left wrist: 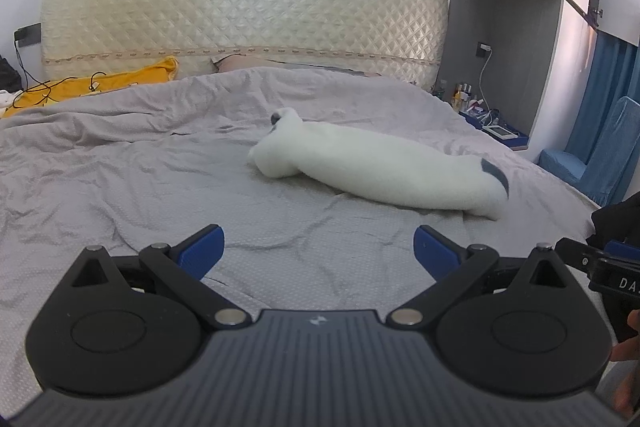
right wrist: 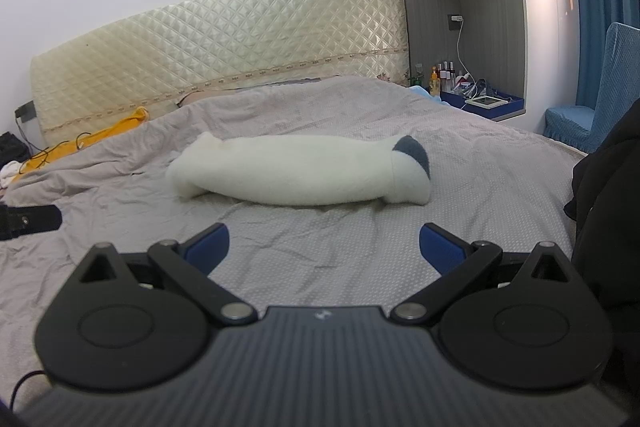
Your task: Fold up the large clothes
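Your white fleece garment (right wrist: 296, 173) lies rolled into a long bundle across the middle of the bed, on the grey dotted bedsheet (right wrist: 340, 267), with a dark grey patch at its right end. It sits well ahead of both grippers, and a wide stretch of bare, wrinkled sheet lies between your fingers and the bundle. To your left the sheet runs on open toward a yellow cloth (left wrist: 100, 83) with a black cable draped over it, near the quilted cream headboard (left wrist: 240, 15). On your right the bed edge curves round close to a blue-covered chair (right wrist: 600, 99), and a dark garment (right wrist: 608, 219) hangs right beside your right gripper, crowding that side. A blue tray (right wrist: 488, 105) of bottles sits in the wall niche past the far right corner of the bed.

The only writing you can read is "DA" in white letters on the black body of the right gripper where it shows at the edge of the left wrist view; the rest is cut off.

Your left gripper (left wrist: 318, 251) has its blue-padded fingers spread wide, holding nothing, hovering above the sheet. Your right gripper (right wrist: 324, 247) is likewise spread wide and empty.
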A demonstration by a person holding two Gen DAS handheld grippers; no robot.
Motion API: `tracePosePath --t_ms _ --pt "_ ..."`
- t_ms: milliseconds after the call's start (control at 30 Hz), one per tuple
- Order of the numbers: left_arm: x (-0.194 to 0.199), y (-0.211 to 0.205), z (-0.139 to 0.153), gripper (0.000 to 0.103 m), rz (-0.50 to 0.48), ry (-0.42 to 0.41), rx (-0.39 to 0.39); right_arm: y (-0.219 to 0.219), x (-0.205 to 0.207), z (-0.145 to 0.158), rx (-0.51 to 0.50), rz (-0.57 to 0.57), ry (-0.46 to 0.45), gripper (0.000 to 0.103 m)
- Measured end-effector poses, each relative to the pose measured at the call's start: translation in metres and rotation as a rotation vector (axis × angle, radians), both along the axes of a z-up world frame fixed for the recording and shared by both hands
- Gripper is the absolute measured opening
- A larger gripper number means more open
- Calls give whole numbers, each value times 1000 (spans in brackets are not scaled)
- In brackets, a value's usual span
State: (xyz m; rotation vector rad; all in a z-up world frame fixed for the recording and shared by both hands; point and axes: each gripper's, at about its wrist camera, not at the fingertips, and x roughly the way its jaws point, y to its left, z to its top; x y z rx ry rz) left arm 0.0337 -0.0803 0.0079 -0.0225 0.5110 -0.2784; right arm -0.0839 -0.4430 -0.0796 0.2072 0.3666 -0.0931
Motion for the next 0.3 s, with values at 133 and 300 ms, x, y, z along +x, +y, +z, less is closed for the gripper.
tracePosePath --t_ms 133,300 --pt "-1 0 0 102 1 -1 1 -1 0 0 -3 1 2 103" --pt "-1 -1 0 103 9 -11 18 -1 0 0 -2 1 2 103"
